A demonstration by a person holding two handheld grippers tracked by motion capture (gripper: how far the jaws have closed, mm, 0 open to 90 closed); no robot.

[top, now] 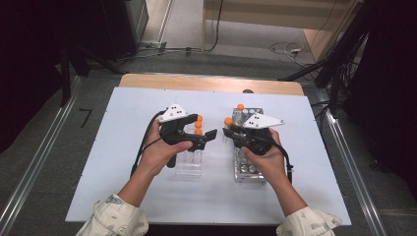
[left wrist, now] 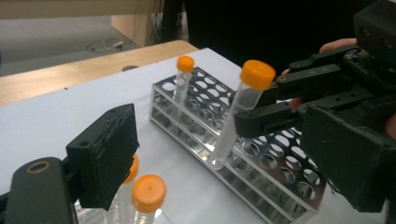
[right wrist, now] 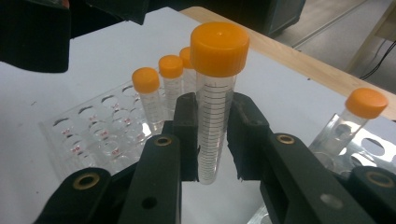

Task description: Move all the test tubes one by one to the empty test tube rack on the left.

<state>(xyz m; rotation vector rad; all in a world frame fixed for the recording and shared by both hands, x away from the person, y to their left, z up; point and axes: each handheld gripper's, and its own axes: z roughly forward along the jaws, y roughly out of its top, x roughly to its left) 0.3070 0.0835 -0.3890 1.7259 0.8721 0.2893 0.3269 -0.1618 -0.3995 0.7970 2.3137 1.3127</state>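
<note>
My right gripper [right wrist: 212,140] is shut on a clear graduated tube with an orange cap [right wrist: 215,107]. It holds the tube upright in the air, its bottom tip free. In the high view this tube [top: 228,122] hangs between a clear plastic rack [top: 189,166] and a metal rack [top: 247,169]. My left gripper [top: 210,137] stands open just left of it, above the clear rack. The left gripper view shows its two black pads [left wrist: 107,161] wide apart with nothing between them. Farther off there, the held tube [left wrist: 236,121] tilts above the metal rack [left wrist: 266,163].
The clear rack [right wrist: 88,140] holds three orange-capped tubes [right wrist: 148,93] at its far end. One capped tube [left wrist: 183,79] stands at the far end of the metal rack. Both racks sit on a white sheet [top: 123,147] over a wooden table, with open room on either side.
</note>
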